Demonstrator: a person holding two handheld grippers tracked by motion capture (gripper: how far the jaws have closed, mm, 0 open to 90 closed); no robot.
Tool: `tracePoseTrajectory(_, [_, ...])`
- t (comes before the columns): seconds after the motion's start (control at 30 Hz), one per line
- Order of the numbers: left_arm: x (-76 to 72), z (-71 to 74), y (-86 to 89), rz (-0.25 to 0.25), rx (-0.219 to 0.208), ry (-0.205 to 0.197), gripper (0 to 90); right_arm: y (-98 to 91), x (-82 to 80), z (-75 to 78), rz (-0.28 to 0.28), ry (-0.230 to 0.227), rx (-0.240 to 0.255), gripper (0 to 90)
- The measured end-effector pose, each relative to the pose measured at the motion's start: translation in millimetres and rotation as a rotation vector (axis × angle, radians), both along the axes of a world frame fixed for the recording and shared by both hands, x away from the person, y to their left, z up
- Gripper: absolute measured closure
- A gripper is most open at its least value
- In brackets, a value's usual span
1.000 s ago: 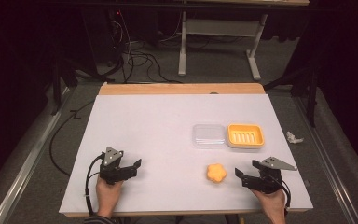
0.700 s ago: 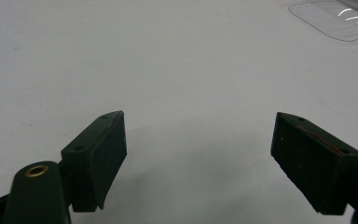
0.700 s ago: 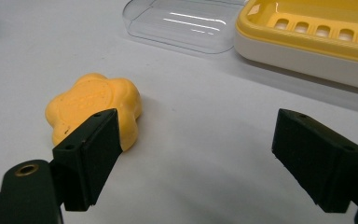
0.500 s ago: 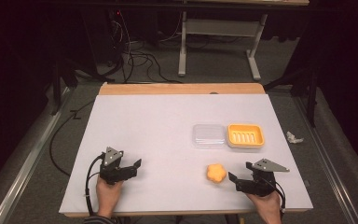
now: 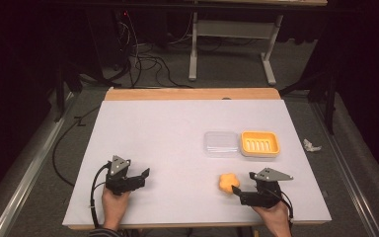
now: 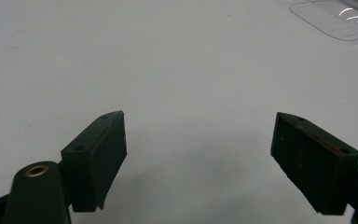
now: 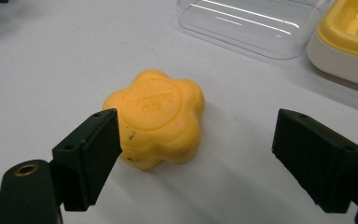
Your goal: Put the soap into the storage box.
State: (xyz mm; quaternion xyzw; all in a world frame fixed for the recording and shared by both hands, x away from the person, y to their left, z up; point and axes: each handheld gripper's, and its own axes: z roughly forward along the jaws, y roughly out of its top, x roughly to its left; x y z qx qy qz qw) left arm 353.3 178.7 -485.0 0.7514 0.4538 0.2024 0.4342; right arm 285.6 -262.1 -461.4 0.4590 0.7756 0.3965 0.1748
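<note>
The orange flower-shaped soap (image 7: 154, 119) lies flat on the white counter (image 5: 168, 133), low and right of centre in the high view. The right gripper (image 5: 235, 190) is at it with jaws spread wide, having just been opening; the soap sits partly between them, near one jaw, ungripped. Above it sit a clear lid (image 5: 220, 143) and a yellow soap dish (image 5: 260, 143). At lower left, the left gripper (image 5: 145, 175) gapes, holding nothing.
</note>
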Motion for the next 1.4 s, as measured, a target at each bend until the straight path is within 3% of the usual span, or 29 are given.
tracePoseTrajectory(0.73, [0.2,-0.1,0.1,-0.001,-0.001,0.002,18.7,34.0,13.1,-4.0,0.092,0.04,-0.067,15.3])
tracePoseTrajectory(1.17, [0.4,0.0,0.2,-0.002,0.0,0.005,18.8,44.0,21.3,-11.9,0.093,0.068,-0.115,15.7])
tracePoseTrajectory(1.4, [0.3,-0.1,0.1,-0.001,-0.001,0.003,18.8,46.4,21.4,-15.9,0.082,0.063,-0.15,21.7])
